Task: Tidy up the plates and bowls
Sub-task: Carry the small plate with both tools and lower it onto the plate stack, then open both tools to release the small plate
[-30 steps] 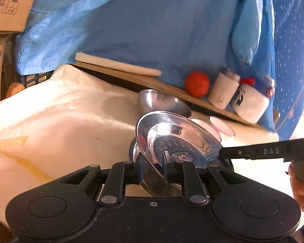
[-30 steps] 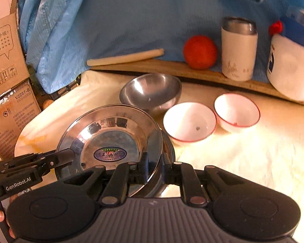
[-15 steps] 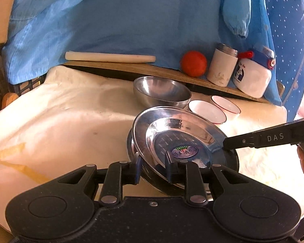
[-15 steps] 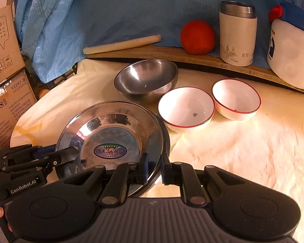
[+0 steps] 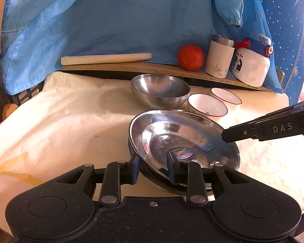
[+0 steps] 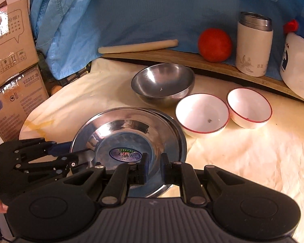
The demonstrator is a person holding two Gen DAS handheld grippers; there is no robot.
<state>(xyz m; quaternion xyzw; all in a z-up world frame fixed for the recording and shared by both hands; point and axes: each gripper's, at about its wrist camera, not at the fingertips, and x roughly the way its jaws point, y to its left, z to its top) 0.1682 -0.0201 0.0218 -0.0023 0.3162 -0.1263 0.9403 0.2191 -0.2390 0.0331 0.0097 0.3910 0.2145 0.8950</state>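
Observation:
A steel plate (image 5: 184,137) with a round sticker lies on top of another steel plate (image 6: 180,133) on the cream cloth. My left gripper (image 5: 153,167) straddles its near rim with the jaws apart, open. My right gripper (image 6: 153,167) stands at the opposite rim, jaws slightly apart around the edge; whether it grips is unclear. Each gripper shows in the other's view: the right one (image 5: 267,128), the left one (image 6: 40,160). A steel bowl (image 6: 162,84) and two white red-rimmed bowls (image 6: 202,114) (image 6: 249,107) sit behind.
A wooden board (image 6: 212,62) at the back carries a rolling pin (image 6: 137,46), a red ball (image 6: 214,44), a white flask (image 6: 253,44) and a white jug (image 6: 298,66). Cardboard boxes (image 6: 12,60) stand at the left. Blue cloth (image 5: 121,20) hangs behind.
The top plate has come down from a tilt to lie nearly flat on the lower plate. My left jaws have opened wider around its rim.

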